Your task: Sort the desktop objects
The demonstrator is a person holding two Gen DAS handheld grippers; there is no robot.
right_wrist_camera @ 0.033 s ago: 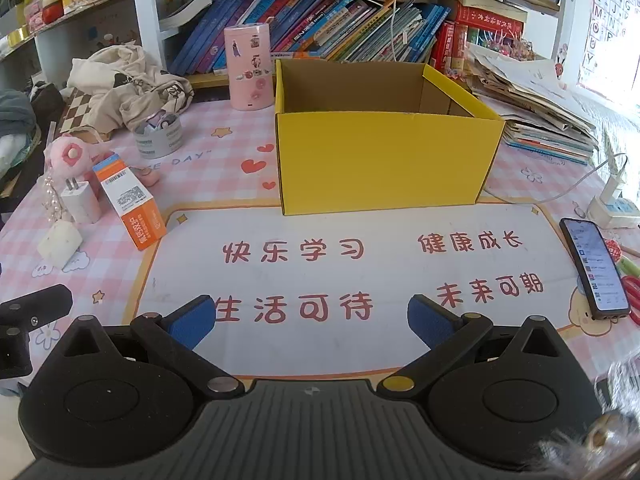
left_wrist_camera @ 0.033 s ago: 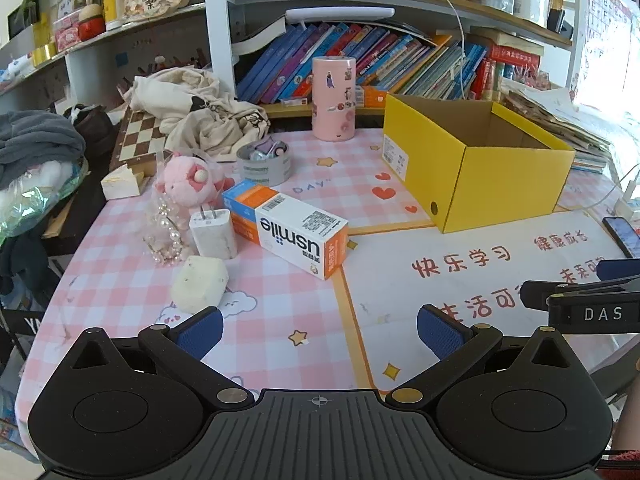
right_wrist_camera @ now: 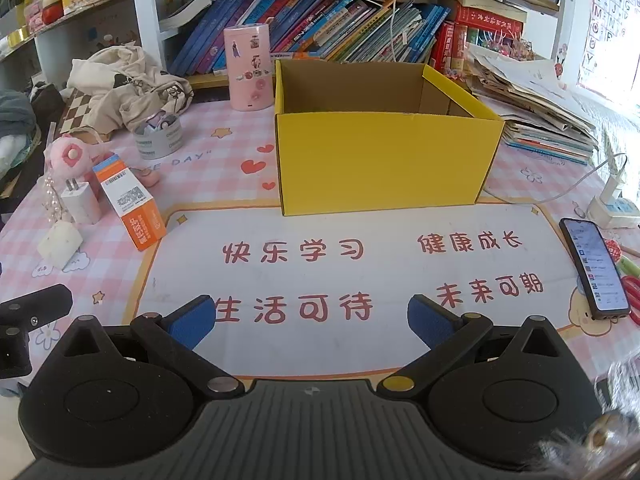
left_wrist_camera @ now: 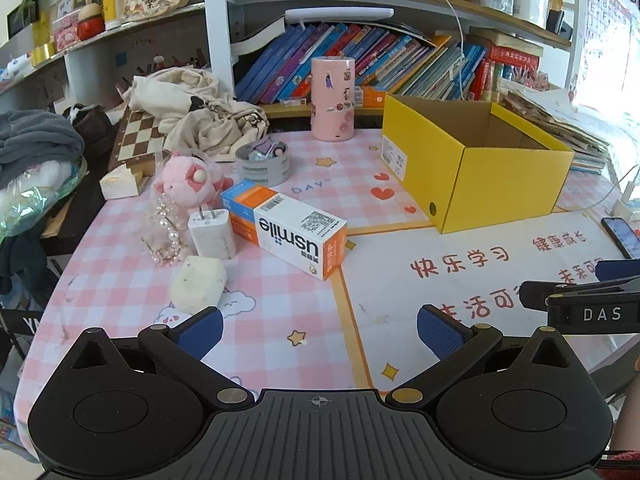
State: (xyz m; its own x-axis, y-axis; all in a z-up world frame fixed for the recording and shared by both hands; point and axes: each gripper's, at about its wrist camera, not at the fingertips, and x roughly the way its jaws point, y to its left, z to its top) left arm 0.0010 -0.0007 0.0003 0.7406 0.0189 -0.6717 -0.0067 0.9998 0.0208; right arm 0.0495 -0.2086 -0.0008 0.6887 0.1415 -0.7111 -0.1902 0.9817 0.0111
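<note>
An open, empty yellow cardboard box (left_wrist_camera: 476,176) (right_wrist_camera: 380,168) stands on the desk. To its left lie an orange-and-white usmile box (left_wrist_camera: 288,228) (right_wrist_camera: 128,204), a white charger plug (left_wrist_camera: 212,232), a cream block (left_wrist_camera: 198,284), a pink plush (left_wrist_camera: 188,180) with a pearl string (left_wrist_camera: 168,232), and a grey tape roll (left_wrist_camera: 262,166). My left gripper (left_wrist_camera: 320,328) hovers open and empty just in front of the cream block. My right gripper (right_wrist_camera: 311,320) is open and empty over the white lettered mat (right_wrist_camera: 360,272), in front of the box.
A pink cylinder (left_wrist_camera: 333,98) stands behind the box by the bookshelf. A phone (right_wrist_camera: 596,268) and a power strip (right_wrist_camera: 612,208) lie at the right edge. Clothes and a chessboard (left_wrist_camera: 136,140) crowd the back left, and stacked papers (right_wrist_camera: 540,120) the back right.
</note>
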